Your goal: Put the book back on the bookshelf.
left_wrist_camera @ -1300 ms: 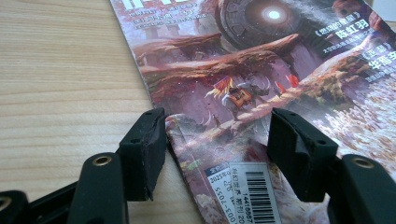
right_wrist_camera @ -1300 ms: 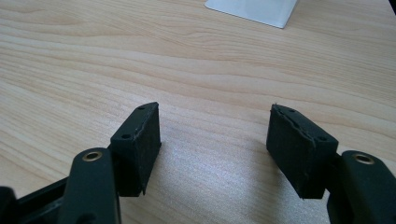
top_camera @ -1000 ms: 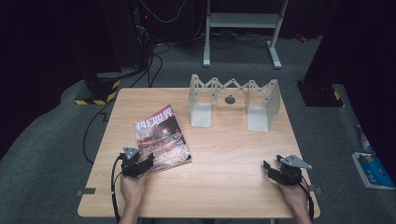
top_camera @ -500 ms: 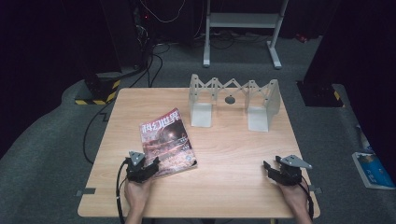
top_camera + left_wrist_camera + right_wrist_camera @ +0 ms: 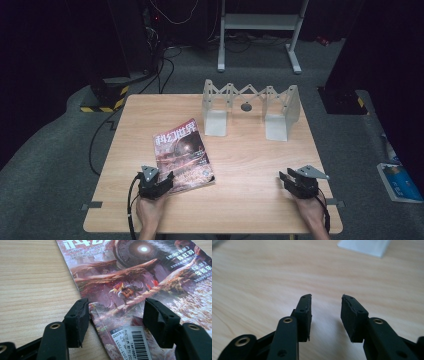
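- Magazine is seen lying flat on the tabletop, left of the middle, with its long axis running from the near edge away and slightly leftward toward the white folding rack at the far side.
- Its near short edge, the one bearing the barcode, is straddled by the left gripper, whose fingers are spread fairly wide on either side of the near left corner.
- In the left gripper view the cover is seen between the fingers; the corner looks a little buckled there, but whether the pads press on the paper cannot be told for certain.
- The right gripper is held low over bare wood near the tabletop's near right corner, well apart from the magazine.
- Its fingers have just been closing and now stand at a middling gap, with nothing between them.
- The left hand is judged the nearer by far, so any move of the magazine would be made from its near edge, along that long axis.
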`<state>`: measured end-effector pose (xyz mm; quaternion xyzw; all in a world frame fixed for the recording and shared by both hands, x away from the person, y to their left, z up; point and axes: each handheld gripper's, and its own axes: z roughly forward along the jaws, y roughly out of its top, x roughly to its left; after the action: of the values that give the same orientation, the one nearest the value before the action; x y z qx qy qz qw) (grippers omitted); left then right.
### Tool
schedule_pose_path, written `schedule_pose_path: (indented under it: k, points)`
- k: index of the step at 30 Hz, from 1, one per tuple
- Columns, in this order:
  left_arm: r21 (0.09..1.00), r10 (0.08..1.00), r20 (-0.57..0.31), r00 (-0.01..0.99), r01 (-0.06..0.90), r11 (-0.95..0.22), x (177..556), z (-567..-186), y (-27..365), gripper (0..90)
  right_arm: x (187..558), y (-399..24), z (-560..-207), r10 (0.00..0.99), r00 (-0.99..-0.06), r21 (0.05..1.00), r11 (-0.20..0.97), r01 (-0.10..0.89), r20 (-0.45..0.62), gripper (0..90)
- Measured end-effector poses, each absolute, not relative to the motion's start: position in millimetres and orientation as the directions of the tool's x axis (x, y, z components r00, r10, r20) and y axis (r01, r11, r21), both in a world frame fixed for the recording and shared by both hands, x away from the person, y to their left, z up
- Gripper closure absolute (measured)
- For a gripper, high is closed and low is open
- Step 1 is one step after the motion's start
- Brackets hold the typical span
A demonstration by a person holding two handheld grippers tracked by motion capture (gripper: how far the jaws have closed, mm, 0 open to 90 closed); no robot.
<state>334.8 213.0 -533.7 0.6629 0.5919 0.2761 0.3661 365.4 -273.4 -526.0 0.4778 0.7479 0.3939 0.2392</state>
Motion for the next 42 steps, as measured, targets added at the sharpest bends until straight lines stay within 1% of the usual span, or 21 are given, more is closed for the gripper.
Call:
schedule_pose_path:
  k: [1,3,4,6,7,8,9,10,11,12,13,14,19,20,21,22,23,26,35,42]
  points:
    - [0.810,0.987,-0.073,0.145,0.585,-0.026,334,-534,212,37.9,369,-263,-520,0.896,-0.442,0.834,0.207,0.511,0.048,63.8]
    - [0.811,0.986,-0.071,0.148,0.584,-0.029,334,-534,212,37.9,371,-256,-517,0.889,-0.455,0.836,0.210,0.506,0.052,64.8]
    - [0.813,0.986,-0.072,0.150,0.582,-0.030,334,-534,213,37.8,376,-240,-513,0.869,-0.493,0.836,0.237,0.495,0.045,66.7]
    - [0.814,0.986,-0.071,0.153,0.580,-0.031,334,-534,213,37.8,381,-223,-511,0.845,-0.533,0.828,0.269,0.492,0.041,68.4]
    - [0.814,0.986,-0.071,0.153,0.580,-0.031,334,-534,213,37.7,381,-223,-511,0.845,-0.533,0.828,0.269,0.492,0.041,68.4]
    - [0.814,0.986,-0.072,0.153,0.580,-0.031,334,-534,213,37.7,388,-209,-511,0.824,-0.564,0.813,0.290,0.505,0.056,70.0]
    - [0.814,0.985,-0.073,0.155,0.580,-0.031,334,-534,213,37.7,388,-209,-511,0.824,-0.564,0.813,0.290,0.505,0.056,70.0]
    - [0.813,0.985,-0.077,0.156,0.582,-0.029,334,-534,214,37.6,392,-195,-512,0.806,-0.589,0.806,0.307,0.506,0.063,71.6]
    - [0.813,0.985,-0.077,0.156,0.582,-0.029,334,-534,214,37.6,392,-195,-512,0.806,-0.589,0.806,0.307,0.506,0.063,71.6]
    - [0.812,0.985,-0.079,0.156,0.583,-0.027,334,-534,214,37.5,396,-183,-513,0.788,-0.611,0.797,0.323,0.511,0.073,73.1]
    - [0.813,0.984,-0.078,0.158,0.582,-0.029,335,-534,215,37.5,396,-183,-513,0.788,-0.611,0.797,0.323,0.511,0.073,73.1]
    - [0.812,0.984,-0.085,0.157,0.583,-0.023,335,-534,215,37.4,399,-172,-513,0.771,-0.632,0.789,0.339,0.513,0.079,74.6]
    - [0.808,0.983,-0.100,0.157,0.588,-0.012,336,-534,216,36.5,406,-151,-514,0.740,-0.667,0.777,0.371,0.509,0.084,77.6]
    - [0.808,0.982,-0.102,0.158,0.590,-0.011,336,-534,217,36.0,410,-140,-515,0.730,-0.679,0.769,0.385,0.510,0.085,79.8]
    - [0.807,0.982,-0.103,0.160,0.590,-0.011,336,-534,217,36.0,410,-140,-515,0.730,-0.679,0.769,0.385,0.510,0.085,79.8]
    - [0.808,0.981,-0.102,0.164,0.589,-0.015,336,-535,217,35.2,414,-130,-516,0.723,-0.684,0.764,0.388,0.515,0.094,81.9]
    - [0.808,0.981,-0.102,0.164,0.589,-0.015,336,-535,217,35.0,414,-130,-516,0.723,-0.684,0.764,0.388,0.515,0.094,81.9]
    - [0.807,0.980,-0.100,0.170,0.590,-0.020,336,-535,217,34.4,421,-111,-517,0.707,-0.700,0.759,0.400,0.514,0.101,83.9]
    - [0.807,0.979,-0.105,0.173,0.590,-0.018,336,-535,218,33.9,430,-81,-520,0.690,-0.718,0.747,0.427,0.509,0.095,84.0]
    - [0.804,0.977,-0.127,0.172,0.594,0.000,339,-534,220,33.8,436,-62,-523,0.686,-0.724,0.745,0.444,0.498,0.075,83.8]
